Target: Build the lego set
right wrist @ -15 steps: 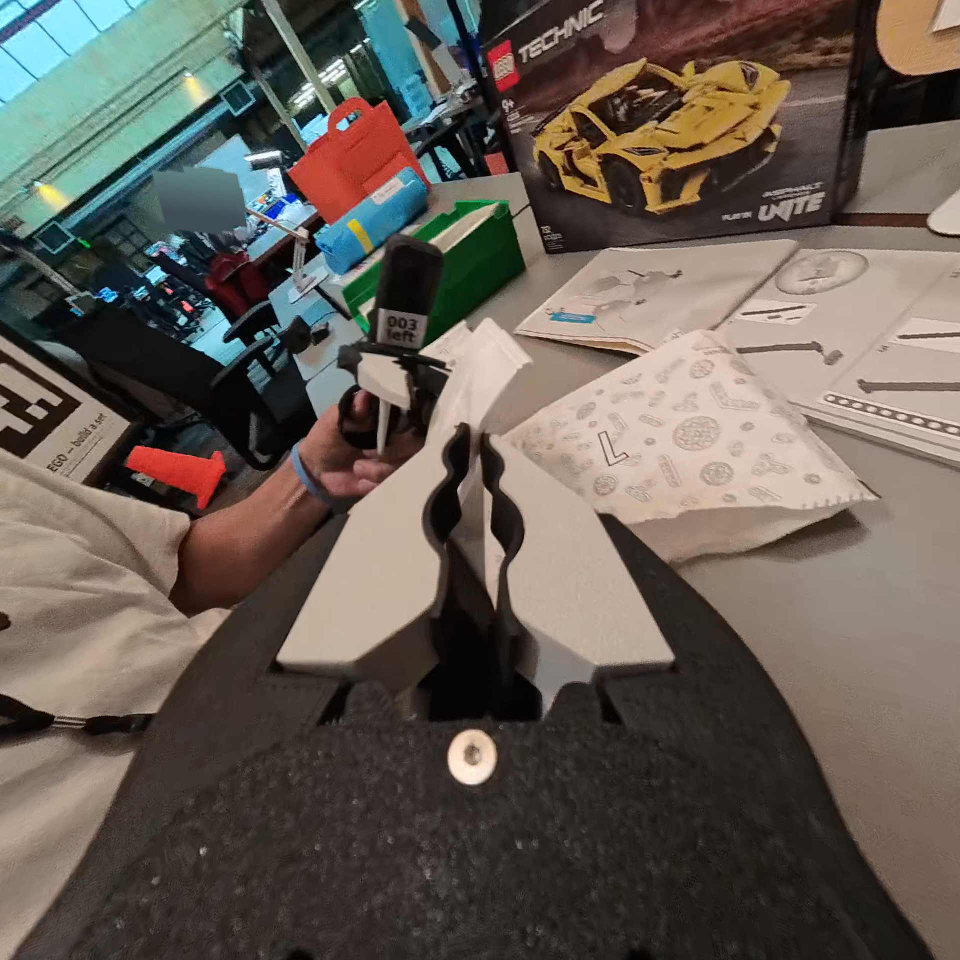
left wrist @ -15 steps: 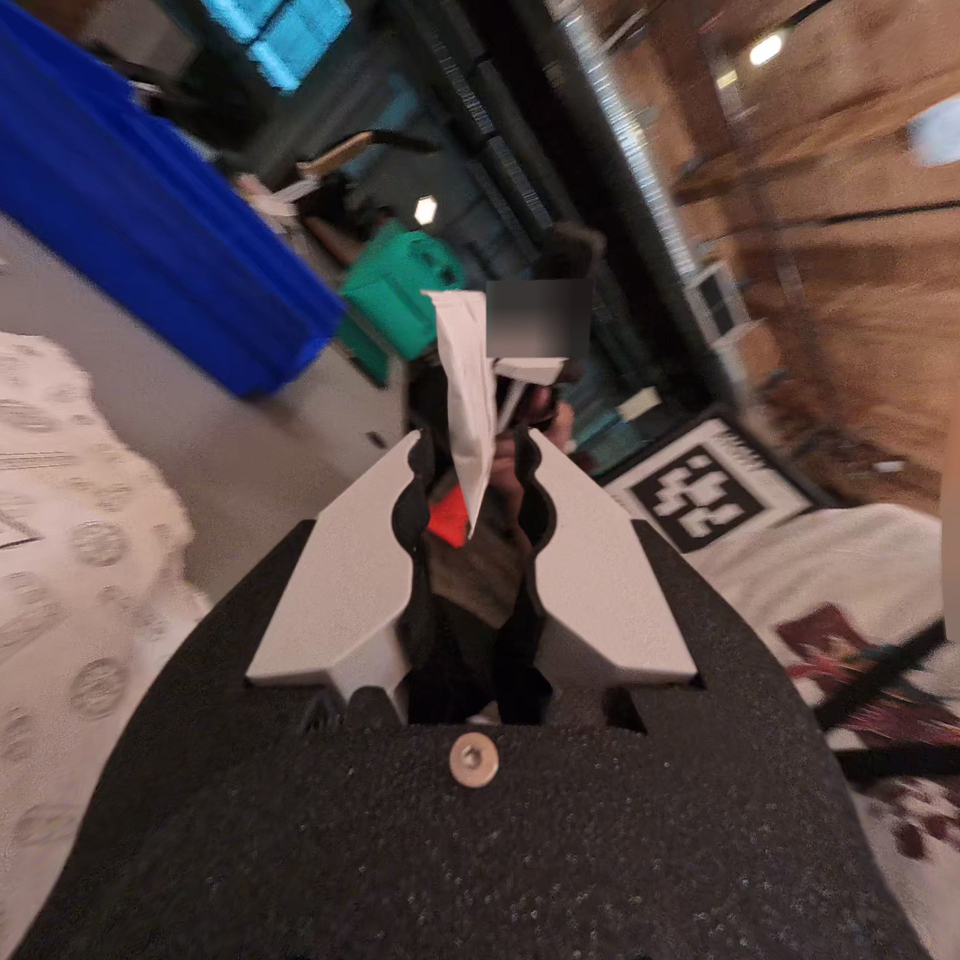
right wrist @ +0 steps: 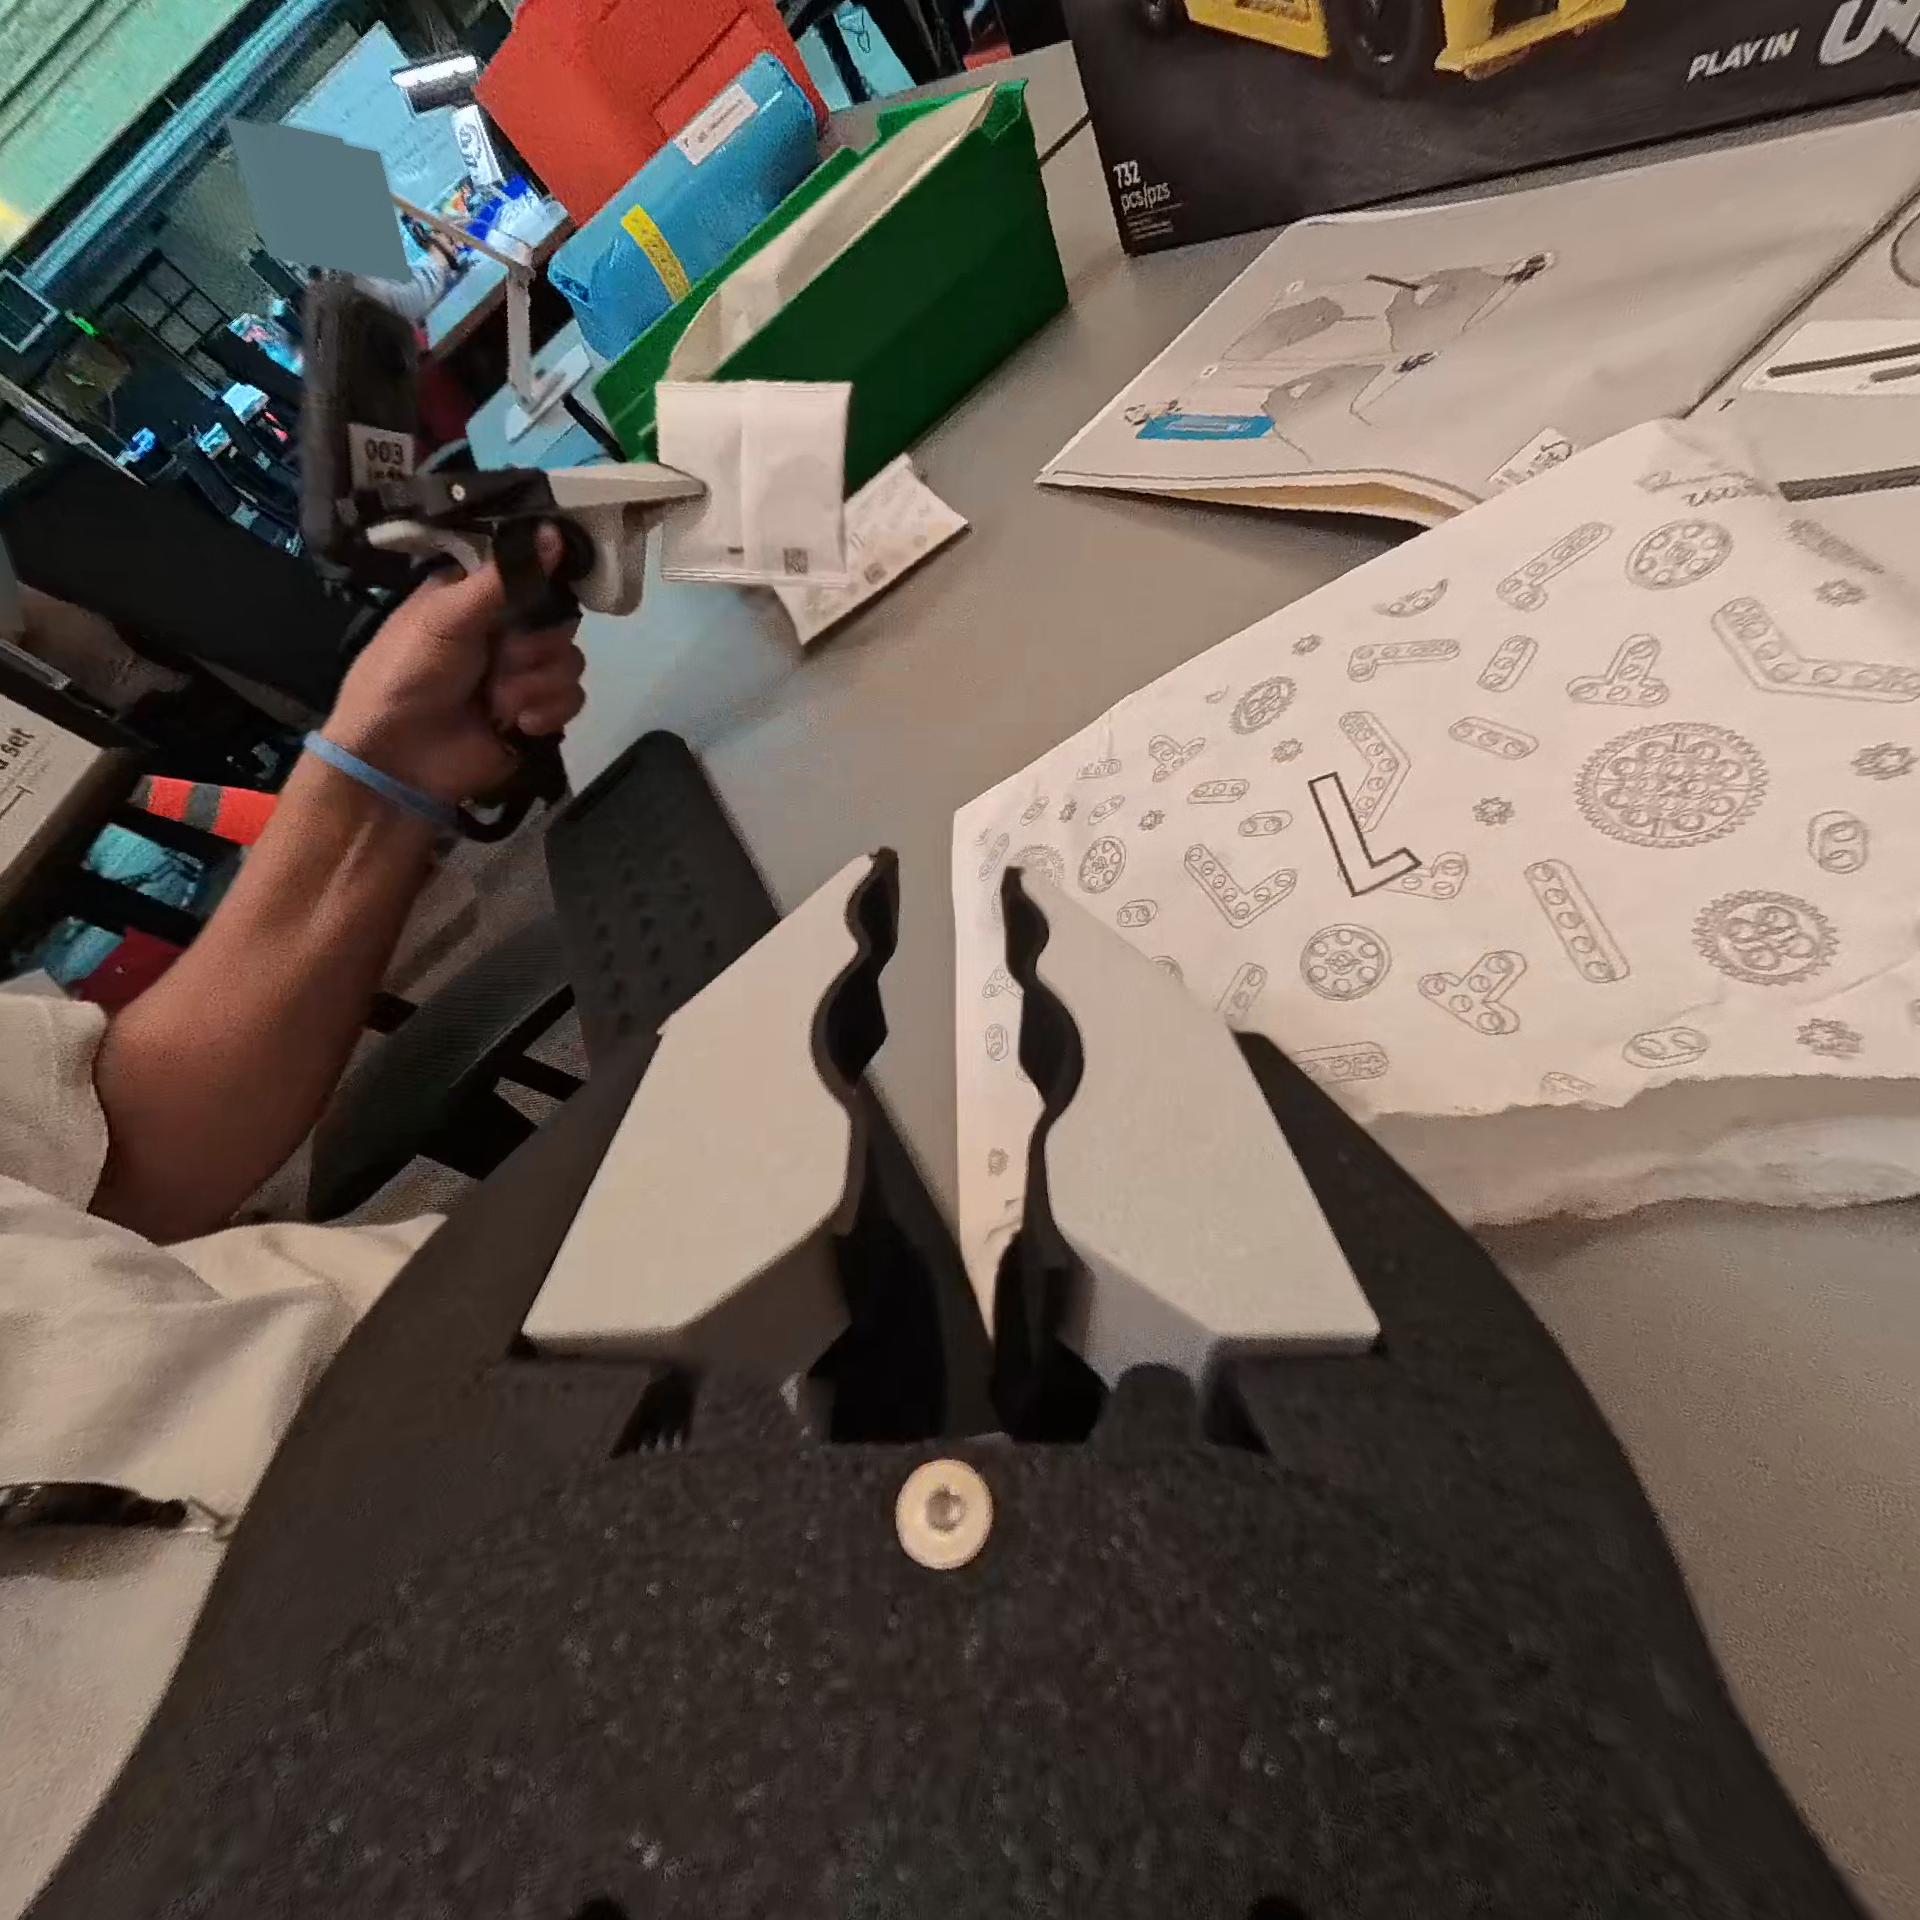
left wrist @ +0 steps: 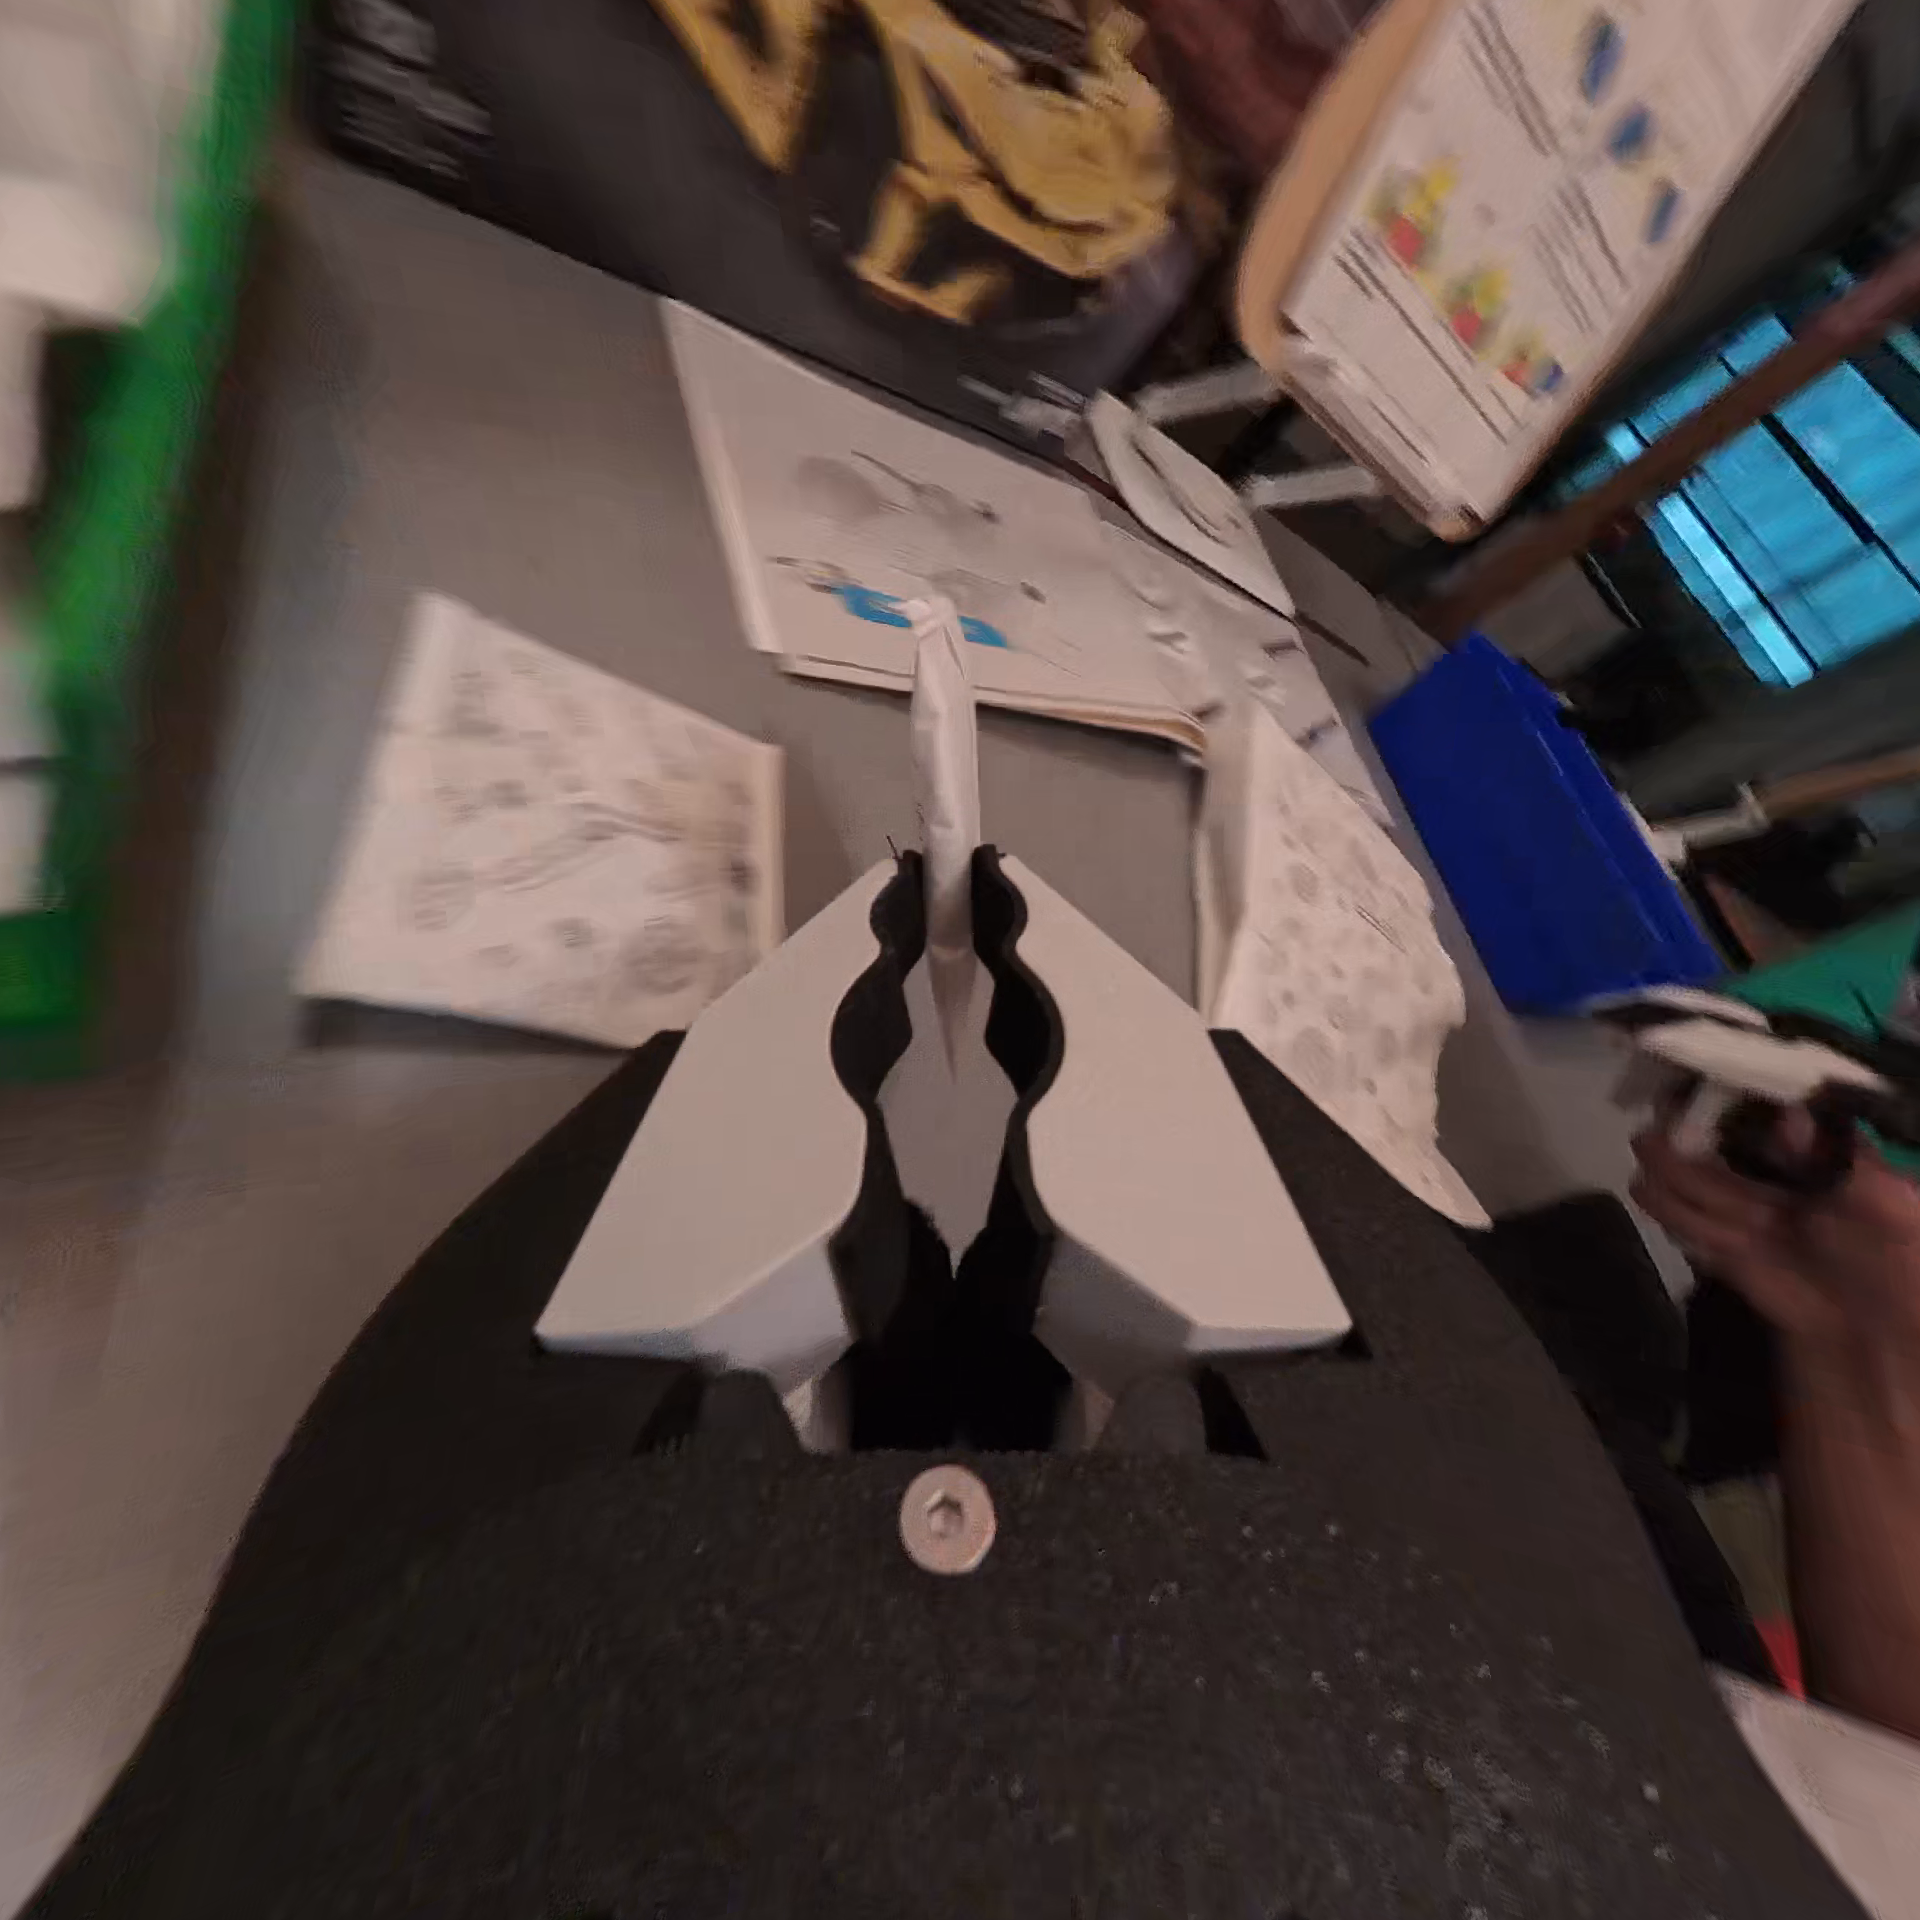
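The left gripper (right wrist: 675, 499), far left and lifted above the grey bench (right wrist: 1091, 623), has its fingers pinching a small white paper bag (right wrist: 753, 478), which now hangs by the green bin (right wrist: 935, 281); half a second ago both grippers held it, so it has passed to the left alone. Rightward, the right gripper (right wrist: 940, 883) has let go, its fingers slightly spread and empty. Beyond lie the printed parts bag (right wrist: 1558, 831), the instruction booklet (right wrist: 1403, 384) and the set's box (right wrist: 1455, 114). Building has probably not begun.
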`<state>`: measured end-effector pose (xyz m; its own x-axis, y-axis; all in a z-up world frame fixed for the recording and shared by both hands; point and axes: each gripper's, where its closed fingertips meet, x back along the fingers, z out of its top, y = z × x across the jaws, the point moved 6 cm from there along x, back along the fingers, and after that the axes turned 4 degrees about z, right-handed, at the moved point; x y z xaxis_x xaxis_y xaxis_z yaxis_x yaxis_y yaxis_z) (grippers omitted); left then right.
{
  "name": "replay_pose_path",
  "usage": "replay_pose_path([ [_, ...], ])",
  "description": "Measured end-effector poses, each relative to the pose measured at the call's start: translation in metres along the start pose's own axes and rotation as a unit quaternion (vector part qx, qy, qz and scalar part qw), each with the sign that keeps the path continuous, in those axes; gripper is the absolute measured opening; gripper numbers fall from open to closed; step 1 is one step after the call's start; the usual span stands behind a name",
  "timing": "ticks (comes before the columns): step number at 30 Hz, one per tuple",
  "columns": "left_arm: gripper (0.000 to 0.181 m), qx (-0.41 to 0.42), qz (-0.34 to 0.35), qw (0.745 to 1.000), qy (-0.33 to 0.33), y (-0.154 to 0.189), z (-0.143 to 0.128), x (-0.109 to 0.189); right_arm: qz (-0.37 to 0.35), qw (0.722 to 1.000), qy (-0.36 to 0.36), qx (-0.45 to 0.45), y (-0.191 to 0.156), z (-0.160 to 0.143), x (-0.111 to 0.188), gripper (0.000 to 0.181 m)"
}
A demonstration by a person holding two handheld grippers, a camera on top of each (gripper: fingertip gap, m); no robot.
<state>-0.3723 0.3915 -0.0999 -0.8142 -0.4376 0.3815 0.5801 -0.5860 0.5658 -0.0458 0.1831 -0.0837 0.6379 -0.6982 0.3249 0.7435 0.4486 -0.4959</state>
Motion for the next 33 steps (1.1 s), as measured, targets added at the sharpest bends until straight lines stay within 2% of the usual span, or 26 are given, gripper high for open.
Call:
replay_pose_path([
  [2, 0.007, 0.078, 0.058, 0.994, 0.041, -0.045, 0.011, 0.023, 0.011, 1.000, 0.003, -0.015, -0.001, -0.005, -0.007, 0.018],
  [4, 0.007, 0.130, 0.086, 0.986, 0.061, -0.069, 0.011, 0.030, 0.016, 1.000, 0.002, -0.023, -0.001, -0.006, -0.011, 0.018],
  [6, 0.007, 0.156, 0.084, 0.983, 0.051, -0.078, 0.006, 0.024, 0.009, 1.000, 0.005, -0.024, 0.001, -0.005, -0.012, 0.018],
  [9, 0.007, 0.214, 0.035, 0.975, 0.042, -0.075, 0.001, 0.008, 0.005, 1.000, 0.010, -0.024, 0.002, -0.003, -0.008, 0.019],
  [15, 0.011, 0.196, 0.041, 0.980, -0.016, -0.068, -0.020, -0.014, -0.016, 1.000, -0.005, -0.014, 0.007, -0.007, 0.002, 0.019],
  [18, 0.011, 0.174, 0.088, 0.980, 0.028, -0.080, -0.012, -0.006, -0.016, 1.000, -0.004, -0.017, 0.010, -0.008, 0.007, 0.019],
  [19, 0.013, 0.158, 0.101, 0.982, 0.024, -0.082, -0.009, -0.006, -0.017, 1.000, -0.003, -0.017, 0.012, -0.008, 0.008, 0.019],
  [21, 0.031, 0.125, 0.133, 0.983, 0.003, -0.083, -0.006, -0.006, -0.023, 1.000, -0.005, -0.020, 0.015, -0.009, 0.011, 0.019],
  [22, 0.031, 0.104, 0.145, 0.984, 0.003, -0.079, -0.004, -0.003, -0.030, 0.999, -0.005, -0.019, 0.018, -0.010, 0.014, 0.018],
  [24, 0.036, 0.038, 0.191, 0.981, 0.006, -0.063, 0.000, 0.007, -0.063, 0.998, -0.011, -0.009, 0.027, -0.011, 0.022, 0.019],
  [26, 0.041, -0.051, 0.231, 0.971, 0.016, -0.033, 0.004, 0.011, -0.120, 0.993, -0.013, -0.012, 0.045, -0.010, 0.034, 0.020],
  [28, 0.036, -0.121, 0.179, 0.976, 0.009, 0.015, -0.002, -0.008, -0.170, 0.985, -0.025, -0.021, 0.068, -0.010, 0.042, 0.027],
  [30, 0.037, -0.137, 0.070, 0.985, -0.079, 0.061, -0.027, -0.043, -0.206, 0.977, -0.040, -0.031, 0.089, -0.008, 0.050, 0.037],
  [31, 0.041, -0.124, 0.008, 0.984, -0.126, 0.079, -0.043, -0.059, -0.211, 0.976, -0.037, -0.029, 0.094, -0.003, 0.052, 0.049],
  [33, 0.052, -0.095, -0.082, 0.970, -0.208, 0.099, -0.072, -0.084, -0.200, 0.979, -0.033, -0.003, 0.097, 0.017, 0.050, 0.054],
])
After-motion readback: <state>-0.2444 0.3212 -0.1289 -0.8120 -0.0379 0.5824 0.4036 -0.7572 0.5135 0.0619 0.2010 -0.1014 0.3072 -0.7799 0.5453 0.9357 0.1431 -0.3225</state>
